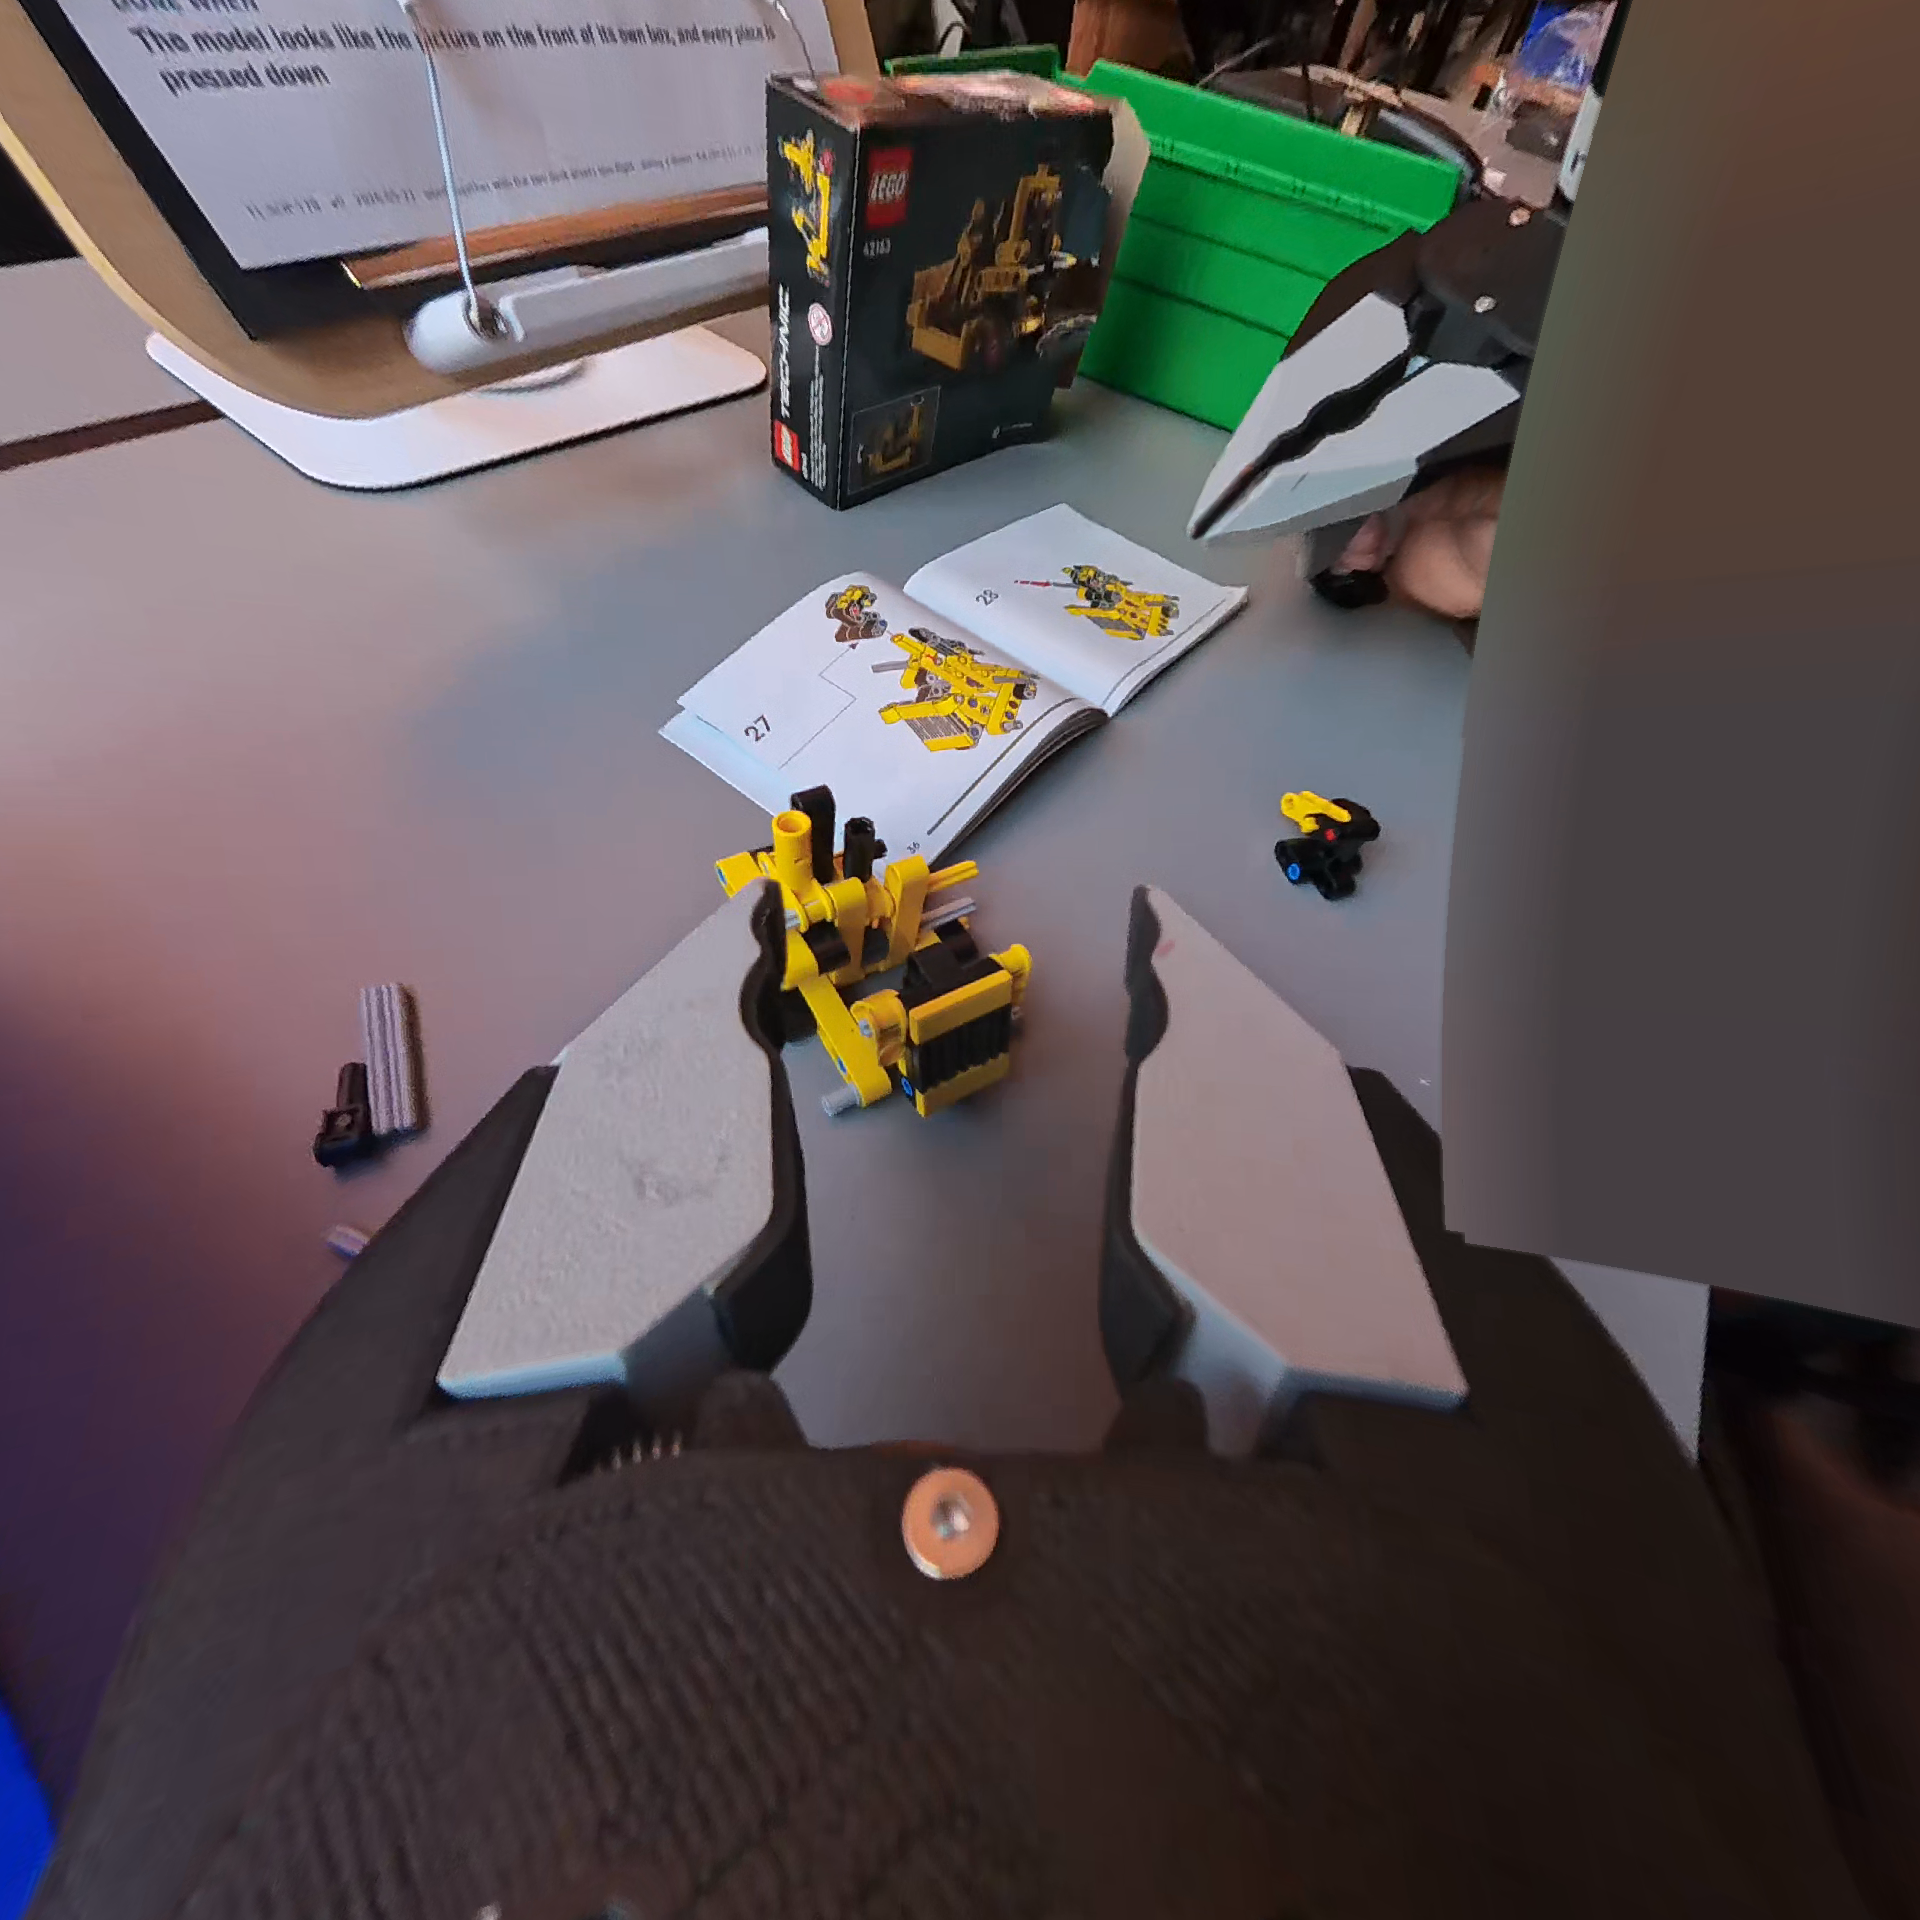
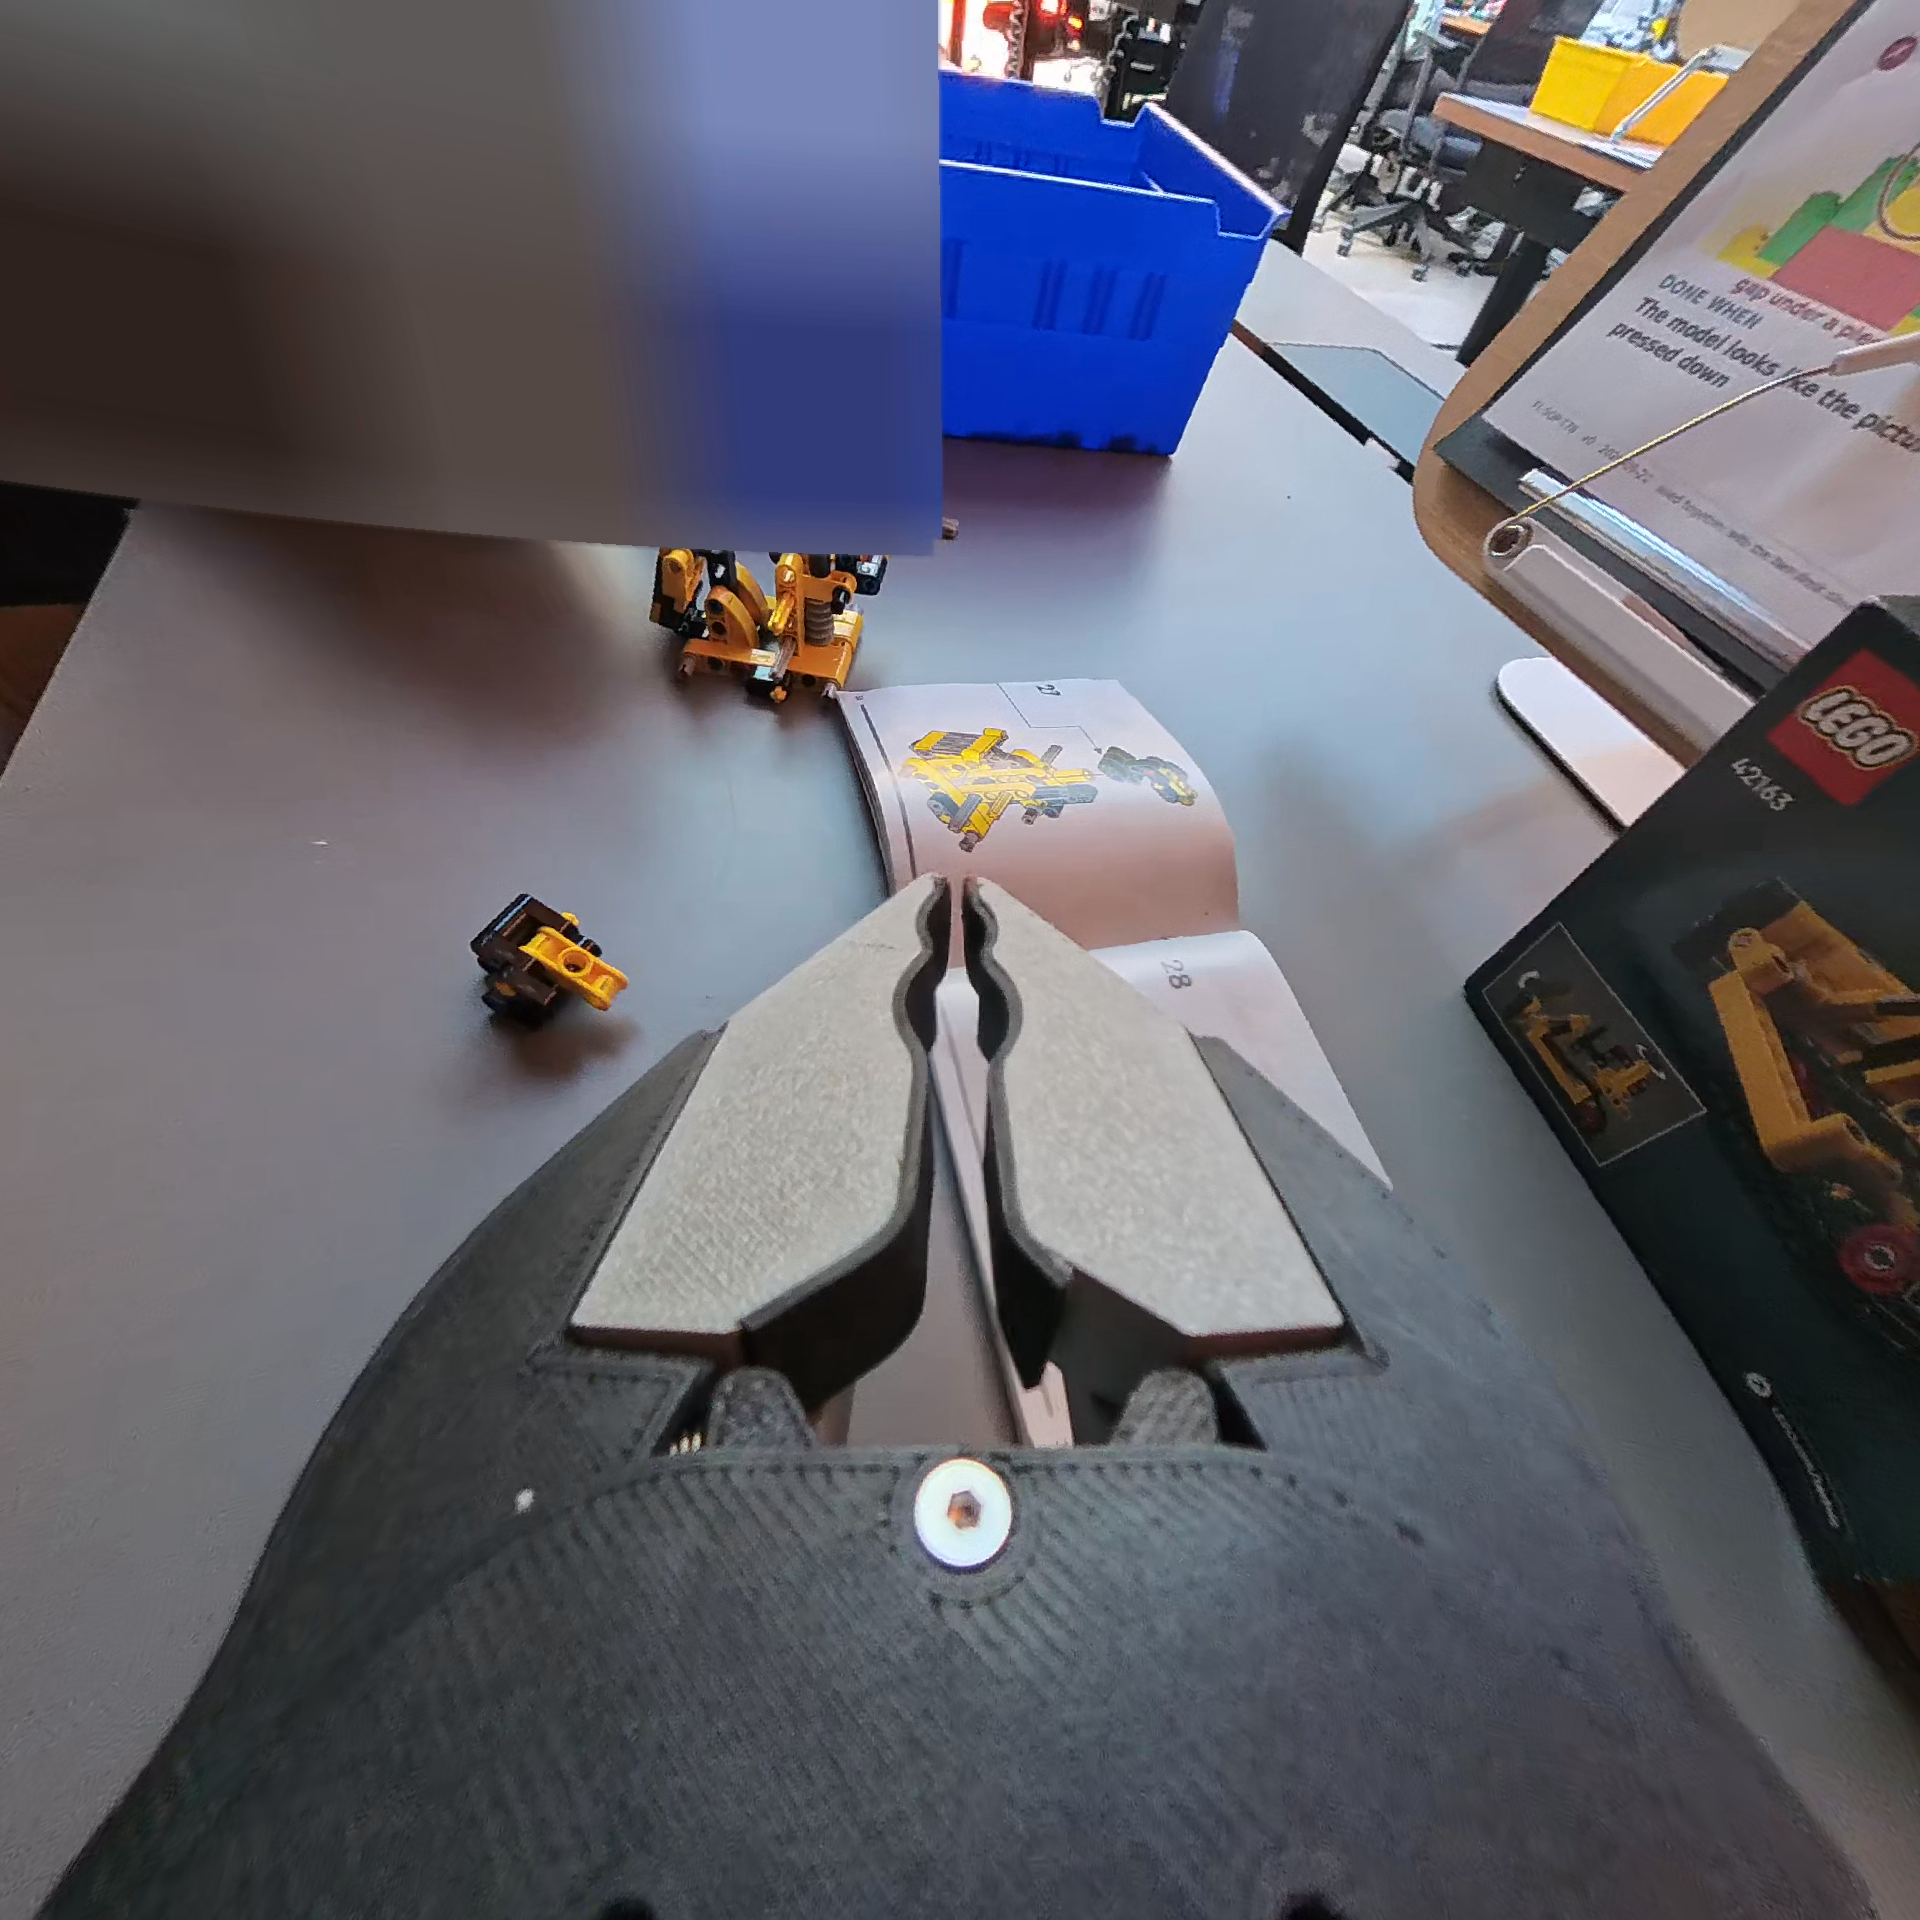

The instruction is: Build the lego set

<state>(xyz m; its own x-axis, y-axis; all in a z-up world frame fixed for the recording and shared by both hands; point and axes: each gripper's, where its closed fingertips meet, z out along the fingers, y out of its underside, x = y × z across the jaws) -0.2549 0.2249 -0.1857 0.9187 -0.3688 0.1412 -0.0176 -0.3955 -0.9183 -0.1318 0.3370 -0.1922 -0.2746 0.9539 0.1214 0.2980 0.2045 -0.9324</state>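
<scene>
With its fingers spread, the left claw (image 1: 945,904) has the knobbly yellow-black model (image 1: 883,977) at twelve o'clock, touching its left finger, long axis running eleven to five. The right claw (image 2: 956,883), pressed together and empty, hovers farther off over the booklet (image 2: 1049,800) on the matte surface (image 2: 312,1195).
</scene>
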